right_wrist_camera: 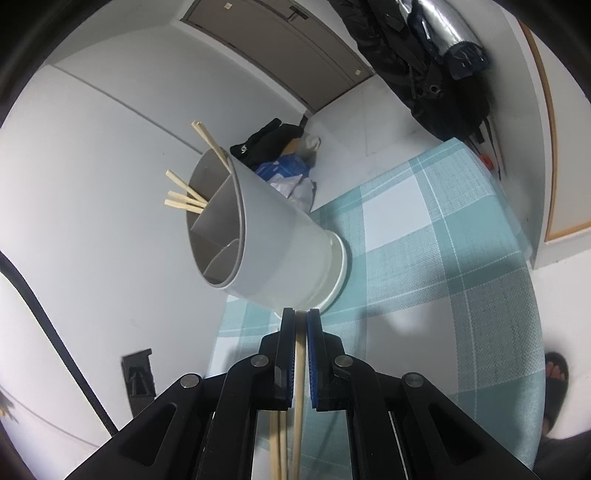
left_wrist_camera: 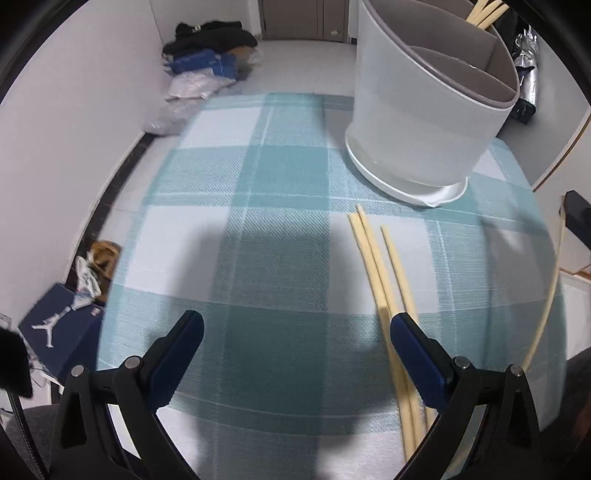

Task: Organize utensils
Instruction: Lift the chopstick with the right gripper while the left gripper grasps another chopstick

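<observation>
A white divided utensil holder (left_wrist_camera: 428,122) stands at the far right of the teal checked tablecloth (left_wrist_camera: 258,229), with several chopsticks (left_wrist_camera: 487,14) in its far compartment. Three loose chopsticks (left_wrist_camera: 376,266) lie on the cloth in front of it. My left gripper (left_wrist_camera: 295,332) is open and empty above the cloth, its right finger over those chopsticks. My right gripper (right_wrist_camera: 301,317) is shut on a chopstick (right_wrist_camera: 300,373), held rolled sideways just short of the holder (right_wrist_camera: 273,243). That chopstick also shows at the right of the left wrist view (left_wrist_camera: 554,280). Chopsticks in the holder (right_wrist_camera: 188,195) poke out.
Clothes and bags (left_wrist_camera: 210,62) are piled on the floor by the wall. A blue shoe box (left_wrist_camera: 59,343) and shoes lie left of the table. A dark jacket (right_wrist_camera: 436,62) hangs by the wall. A sandalled foot (right_wrist_camera: 556,373) is beside the table.
</observation>
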A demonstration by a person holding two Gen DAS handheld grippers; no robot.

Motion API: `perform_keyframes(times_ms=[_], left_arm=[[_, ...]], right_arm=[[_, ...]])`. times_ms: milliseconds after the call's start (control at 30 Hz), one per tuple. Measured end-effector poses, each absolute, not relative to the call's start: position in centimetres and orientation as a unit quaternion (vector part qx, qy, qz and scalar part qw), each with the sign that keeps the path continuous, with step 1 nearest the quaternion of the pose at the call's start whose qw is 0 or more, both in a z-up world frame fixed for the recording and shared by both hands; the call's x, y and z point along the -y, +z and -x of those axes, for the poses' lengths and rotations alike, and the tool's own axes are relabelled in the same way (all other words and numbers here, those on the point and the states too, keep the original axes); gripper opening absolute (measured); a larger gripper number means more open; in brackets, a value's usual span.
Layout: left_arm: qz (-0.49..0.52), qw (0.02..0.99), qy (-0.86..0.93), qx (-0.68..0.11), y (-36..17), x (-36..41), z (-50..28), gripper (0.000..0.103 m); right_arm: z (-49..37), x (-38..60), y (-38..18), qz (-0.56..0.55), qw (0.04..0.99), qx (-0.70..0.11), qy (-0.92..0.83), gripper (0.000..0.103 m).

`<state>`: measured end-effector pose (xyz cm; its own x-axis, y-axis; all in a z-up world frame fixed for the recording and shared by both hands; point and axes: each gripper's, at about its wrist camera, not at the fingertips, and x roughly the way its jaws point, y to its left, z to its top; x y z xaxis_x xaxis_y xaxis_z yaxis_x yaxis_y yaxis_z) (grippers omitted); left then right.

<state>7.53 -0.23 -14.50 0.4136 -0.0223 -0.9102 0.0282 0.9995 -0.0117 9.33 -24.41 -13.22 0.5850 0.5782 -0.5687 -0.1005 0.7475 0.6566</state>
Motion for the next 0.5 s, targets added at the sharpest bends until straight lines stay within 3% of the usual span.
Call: perform_keyframes(times_ms=[500], left_arm=[[-0.012, 0.819, -0.027, -0.573, -15.5, 0.2, -9.3, 0.1]], right_arm=[[-8.9, 24.8, -13.1, -0.293, 0.843, -0.405, 0.198, 0.005]])
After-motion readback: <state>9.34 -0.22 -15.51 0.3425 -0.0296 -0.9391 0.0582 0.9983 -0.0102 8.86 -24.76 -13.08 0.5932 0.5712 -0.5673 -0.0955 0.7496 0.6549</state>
